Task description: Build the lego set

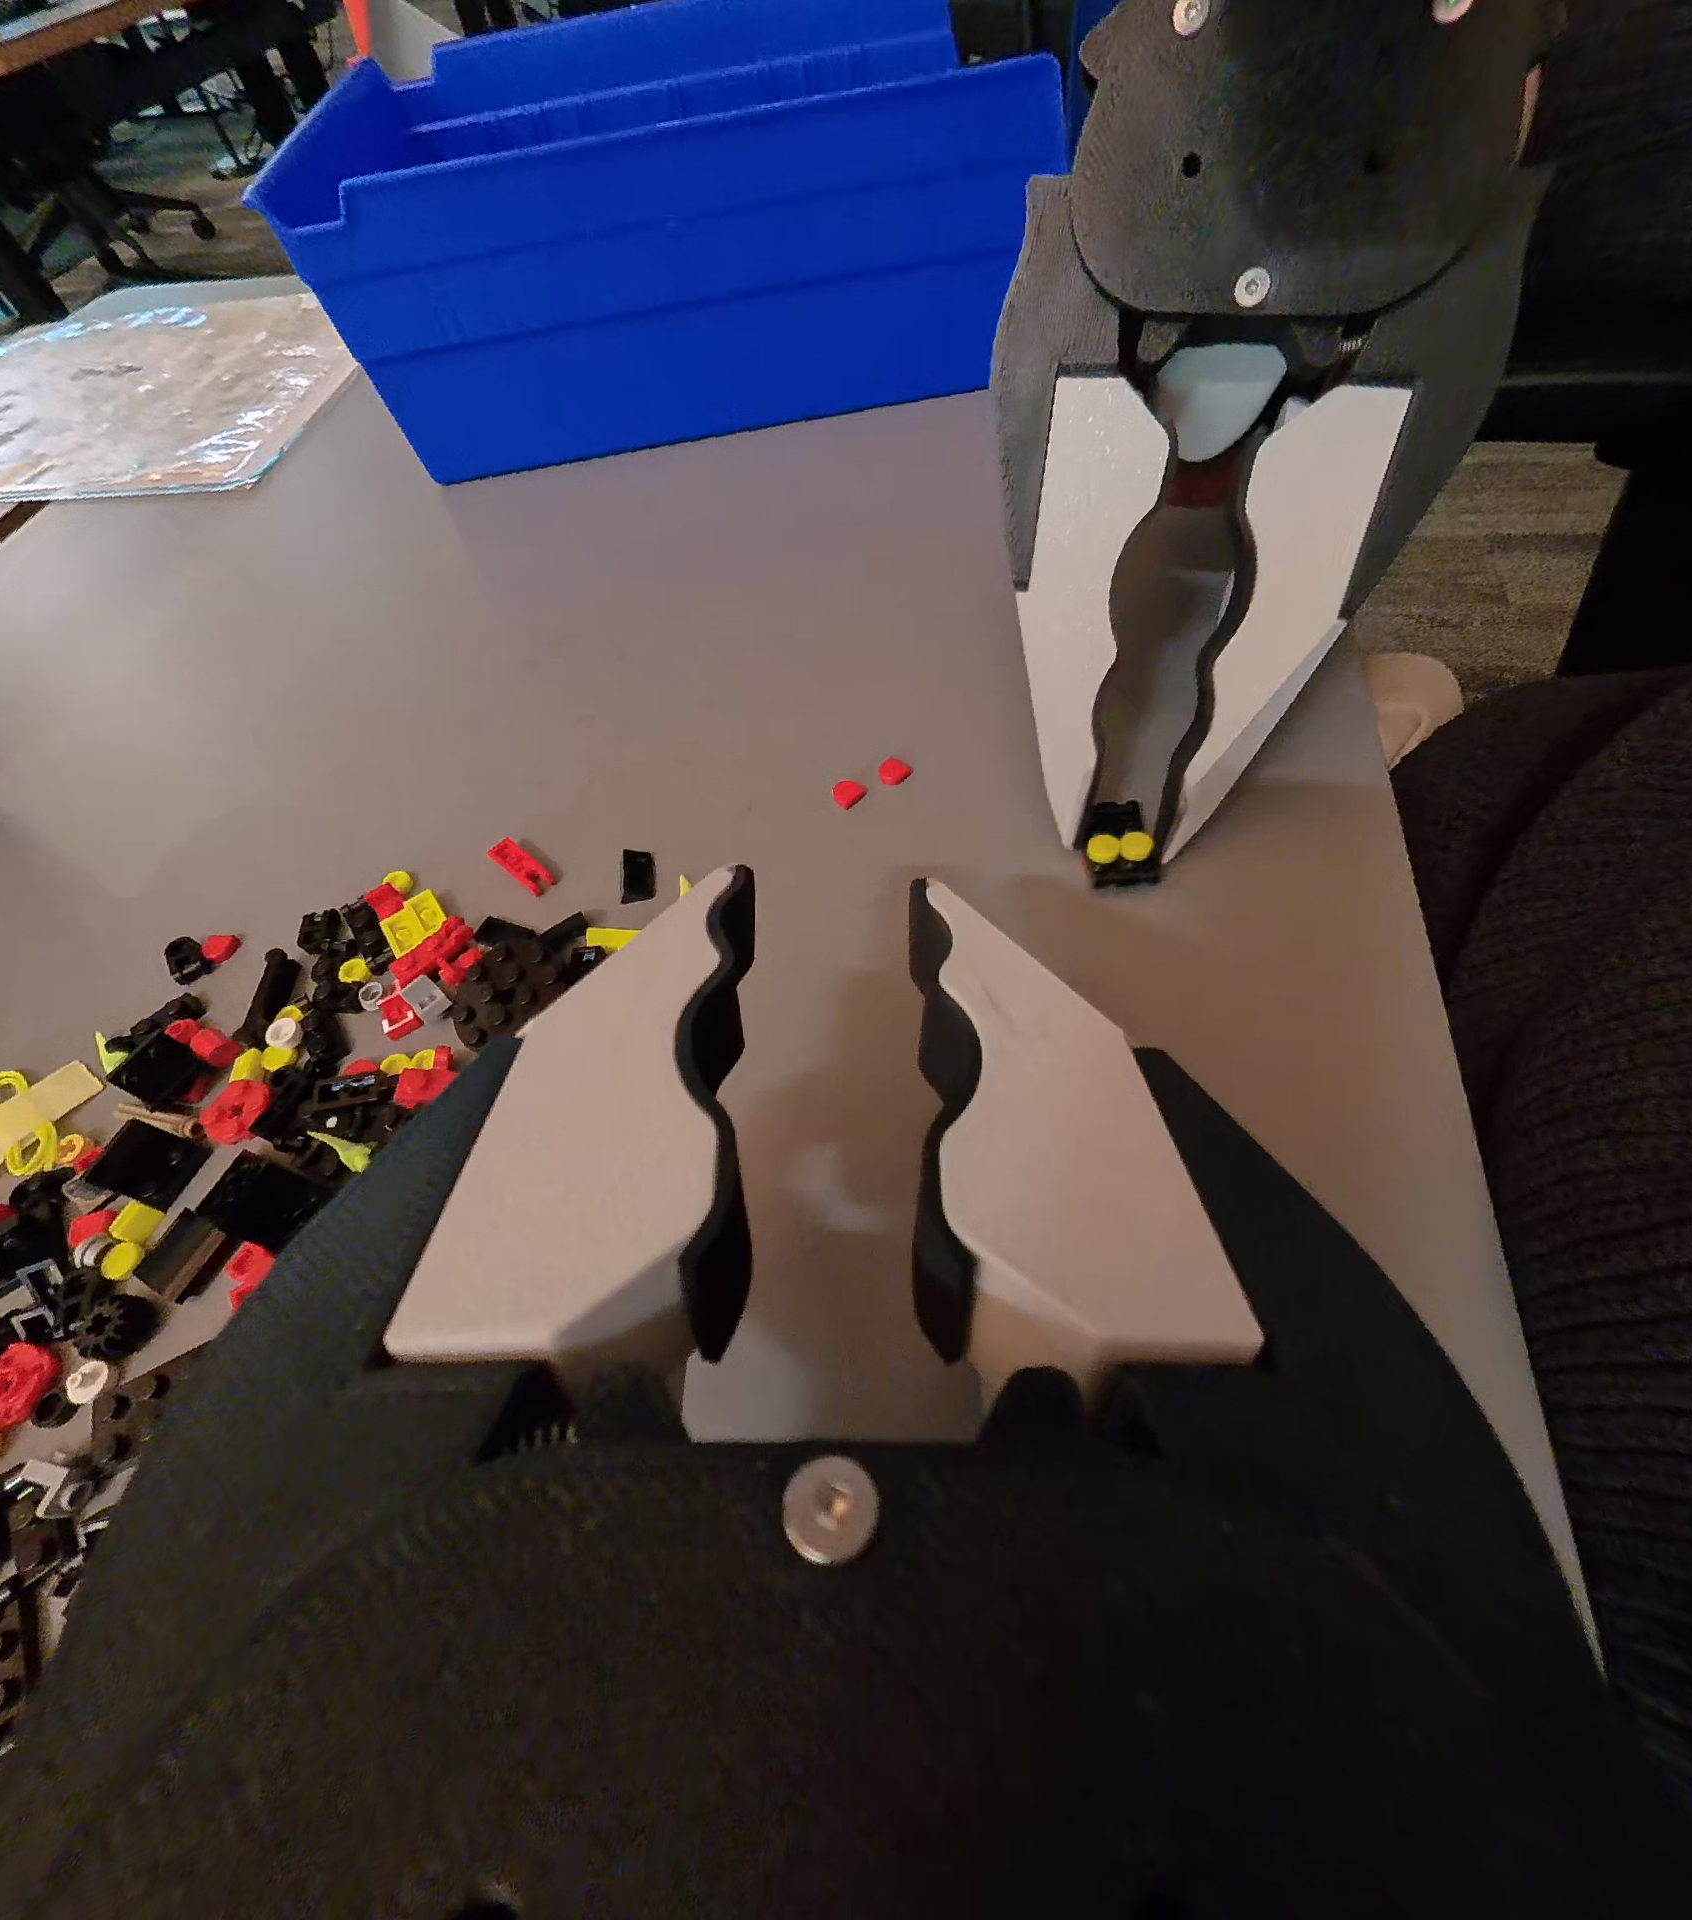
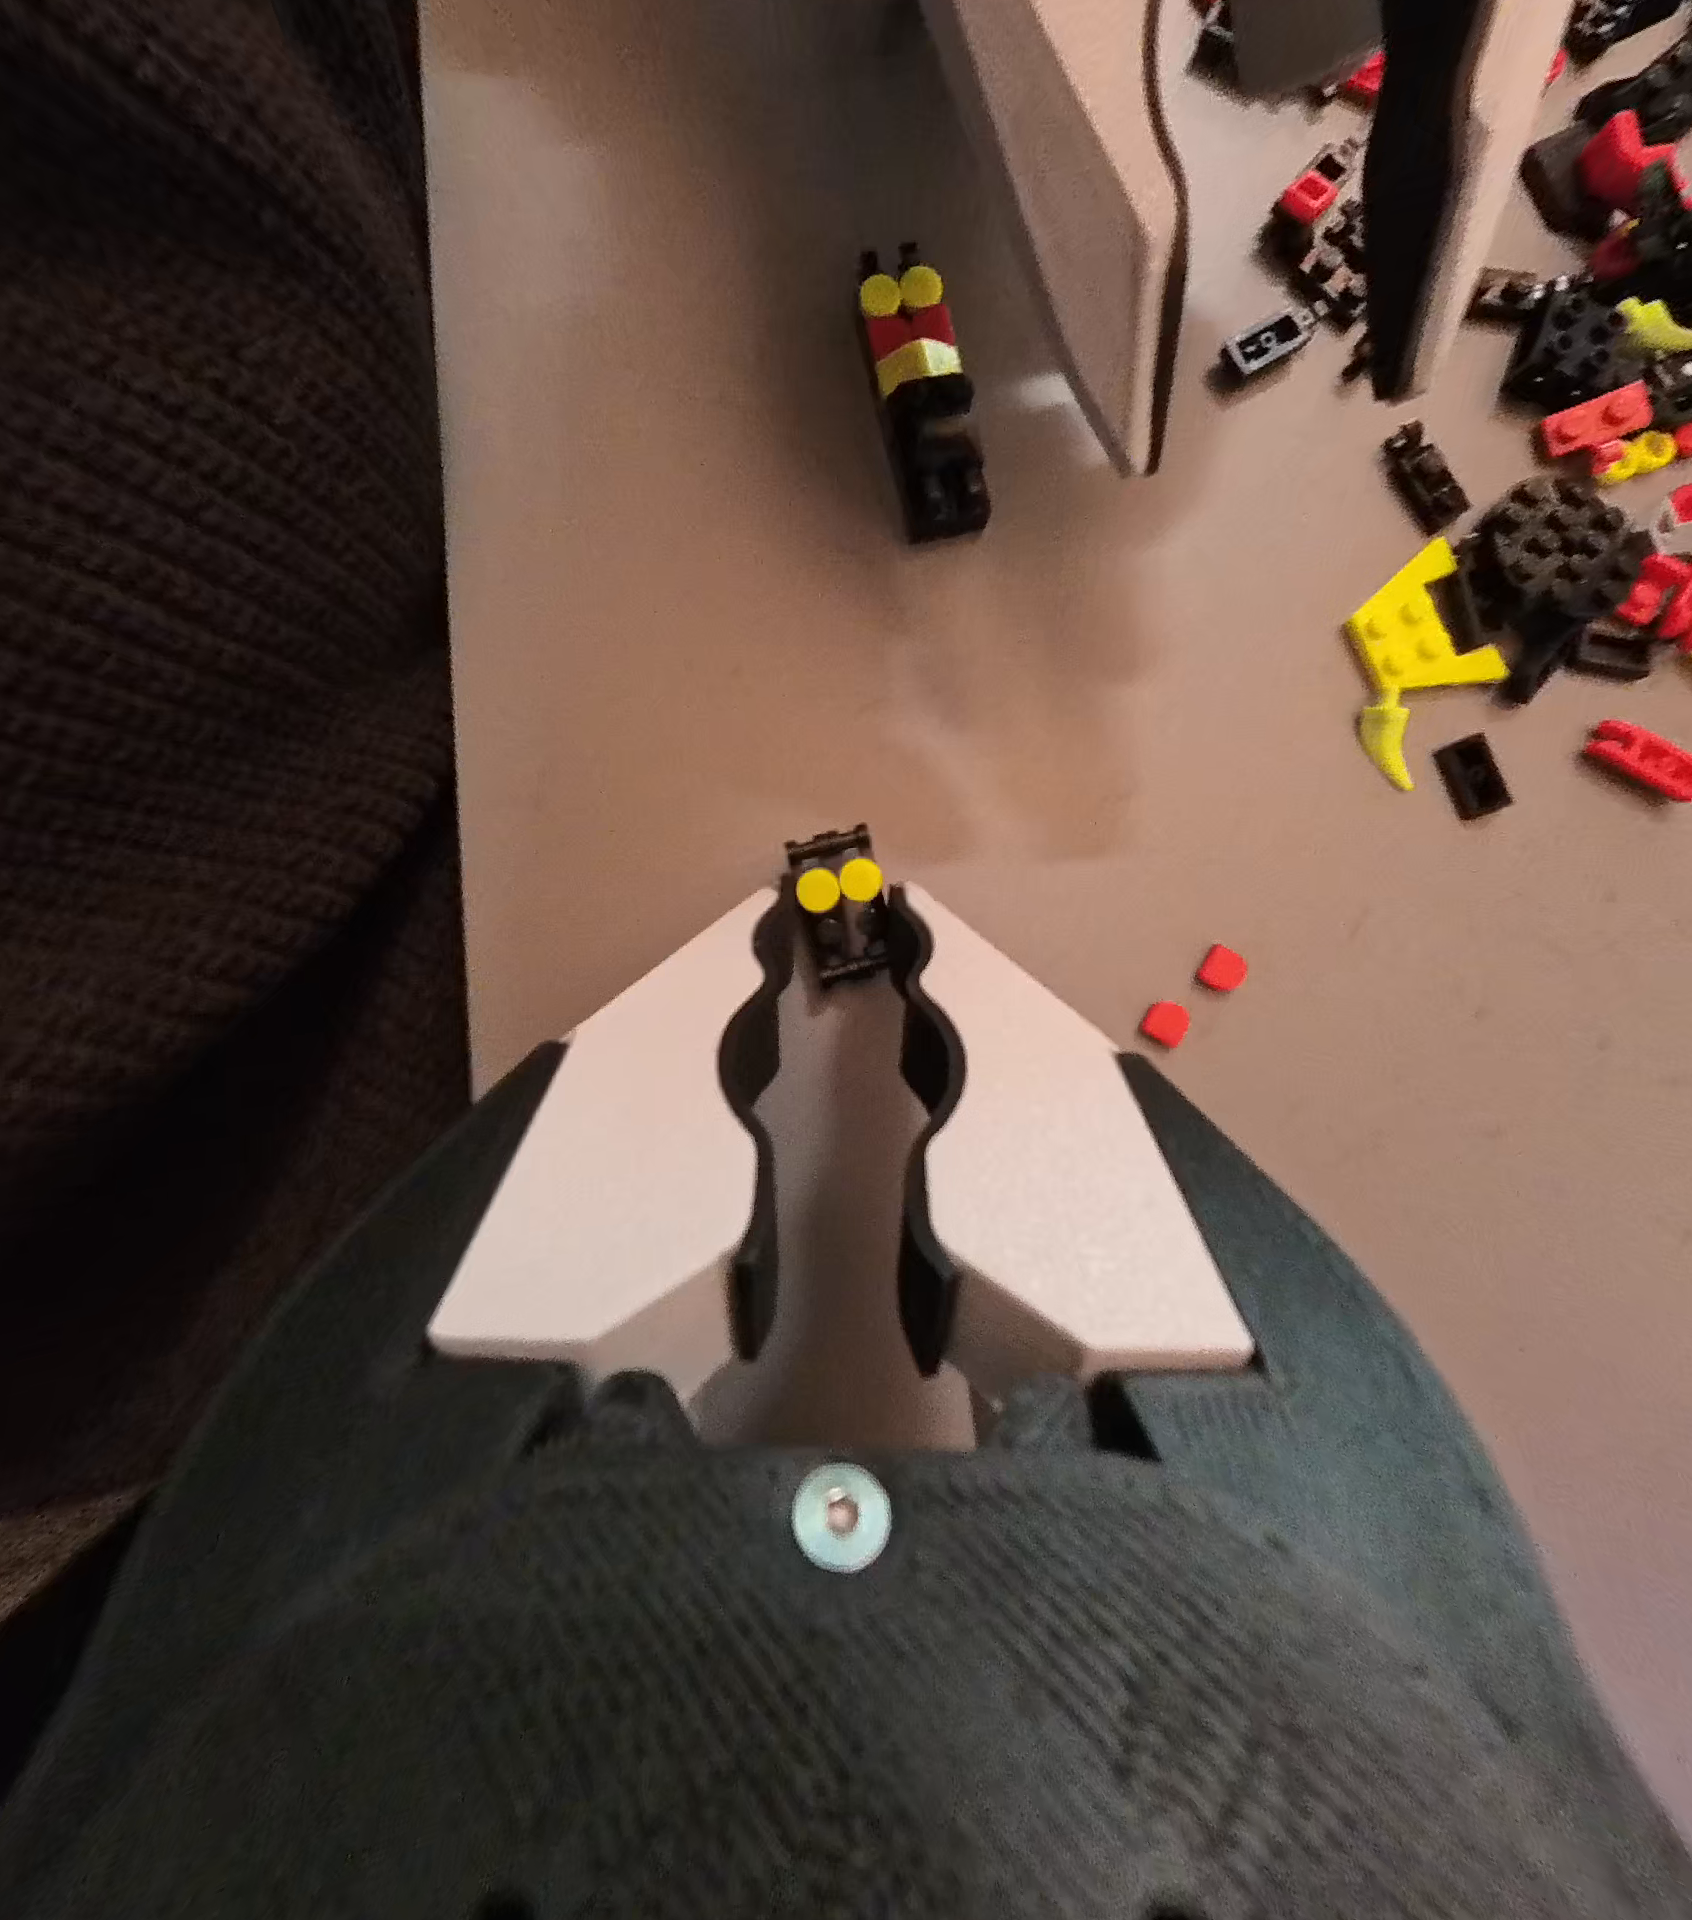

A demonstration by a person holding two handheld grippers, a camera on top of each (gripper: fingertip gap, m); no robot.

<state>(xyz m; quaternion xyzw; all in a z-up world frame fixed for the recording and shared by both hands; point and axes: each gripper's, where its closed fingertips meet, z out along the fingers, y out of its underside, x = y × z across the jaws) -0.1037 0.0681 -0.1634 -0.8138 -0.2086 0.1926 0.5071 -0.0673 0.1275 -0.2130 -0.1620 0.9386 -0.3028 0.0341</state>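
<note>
**Right gripper pinning a small sub-assembly at the desk edge; left gripper free**

The right gripper is clamped at its tips on a small black sub-assembly topped by two yellow round tiles, which rests on the grey desk close to its near edge. The left gripper hovers over the desk with its jaws apart and nothing between them. A second, taller sub-assembly in black, red and yellow stands apart on the desk, just beside the left gripper as the right wrist view shows it. Two loose red tiles lie near the held piece; the main pile of loose pieces lies well to the left, and a blue bin stands behind.

The step in hand appears to be adding parts to the held piece, the red tiles being the likeliest candidates. To do it well, the right gripper should keep the piece flat on the desk, studs up, while the left gripper takes one tile by its edges and presses straight down. Sideways force near the edge risks sliding the piece off.
</note>
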